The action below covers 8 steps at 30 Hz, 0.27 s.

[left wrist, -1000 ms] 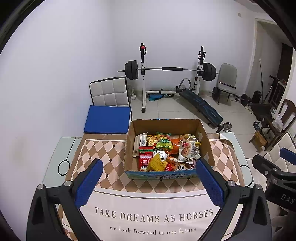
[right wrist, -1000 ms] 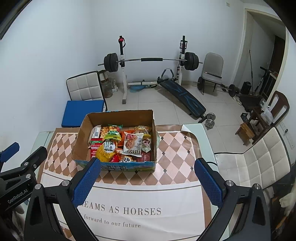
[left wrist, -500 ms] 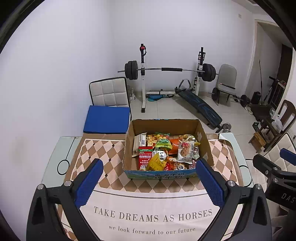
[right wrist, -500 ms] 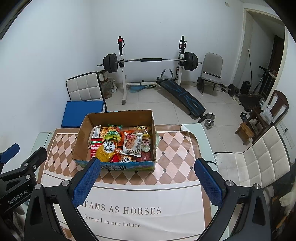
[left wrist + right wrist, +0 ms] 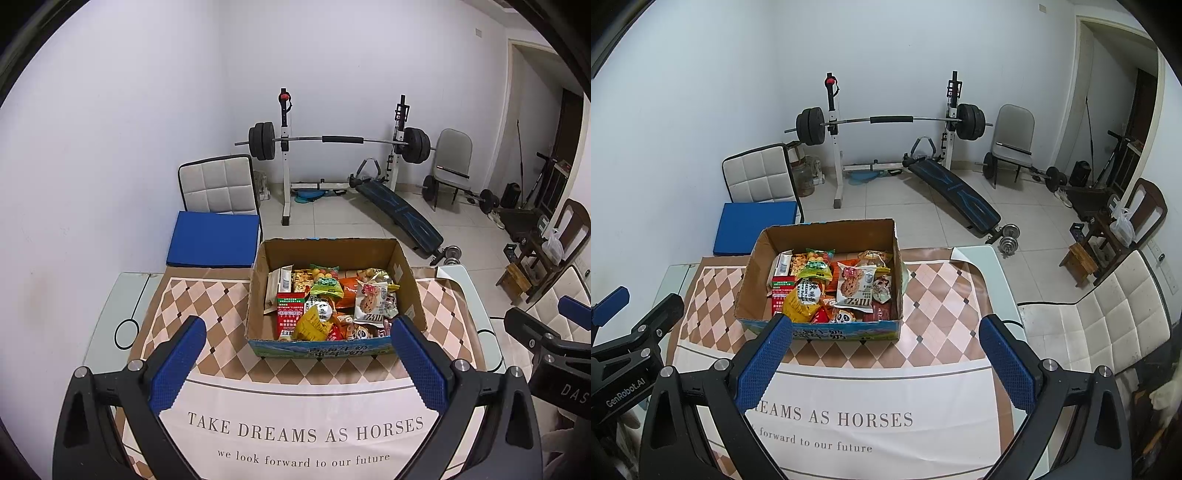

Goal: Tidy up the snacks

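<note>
A cardboard box (image 5: 328, 248) stands on the far half of the table, filled with several snack packets, among them a yellow bag (image 5: 312, 325), a cookie packet (image 5: 370, 302) and a red carton (image 5: 289, 314). The box also shows in the right wrist view (image 5: 827, 232). My left gripper (image 5: 297, 363) is open and empty, held above the cloth in front of the box. My right gripper (image 5: 884, 360) is open and empty, in front of the box and slightly to its right.
A tablecloth (image 5: 306, 435) with printed words and a diamond border covers the glass table (image 5: 110, 314). A white chair with a blue cushion (image 5: 212, 238) stands behind the table. Another white chair (image 5: 1108, 325) is at the right. A barbell rack (image 5: 336, 147) stands by the wall.
</note>
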{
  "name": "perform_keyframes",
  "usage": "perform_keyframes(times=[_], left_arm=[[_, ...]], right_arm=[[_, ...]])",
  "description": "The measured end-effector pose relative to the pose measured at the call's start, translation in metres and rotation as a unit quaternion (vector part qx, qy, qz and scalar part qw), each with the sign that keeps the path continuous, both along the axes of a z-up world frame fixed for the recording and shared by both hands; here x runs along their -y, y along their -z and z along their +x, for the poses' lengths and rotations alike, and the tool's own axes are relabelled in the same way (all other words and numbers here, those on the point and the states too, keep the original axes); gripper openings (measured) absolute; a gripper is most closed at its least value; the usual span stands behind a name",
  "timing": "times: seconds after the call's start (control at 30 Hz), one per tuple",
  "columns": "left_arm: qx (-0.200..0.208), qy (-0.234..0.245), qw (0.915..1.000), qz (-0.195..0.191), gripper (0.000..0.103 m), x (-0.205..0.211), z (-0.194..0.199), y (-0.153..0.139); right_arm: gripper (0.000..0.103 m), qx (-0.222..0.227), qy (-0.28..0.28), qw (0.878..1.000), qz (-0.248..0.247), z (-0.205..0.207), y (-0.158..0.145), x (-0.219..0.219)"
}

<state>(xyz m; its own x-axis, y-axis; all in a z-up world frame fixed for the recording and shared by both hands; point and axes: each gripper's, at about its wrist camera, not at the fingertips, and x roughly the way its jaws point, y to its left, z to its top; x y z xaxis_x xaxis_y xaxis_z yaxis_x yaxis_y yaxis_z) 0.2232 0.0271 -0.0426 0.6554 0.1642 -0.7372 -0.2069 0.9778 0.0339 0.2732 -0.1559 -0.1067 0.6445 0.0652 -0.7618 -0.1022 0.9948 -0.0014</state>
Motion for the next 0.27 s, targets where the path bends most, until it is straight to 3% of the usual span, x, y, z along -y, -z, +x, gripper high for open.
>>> perform_keyframes(times=[0.27], left_arm=[[0.0, 0.001, 1.0, -0.001, 0.103, 0.0036, 0.001, -0.0043]], right_arm=[[0.103, 0.001, 0.001, 1.0, 0.0, -0.0033, -0.0024, 0.0005]])
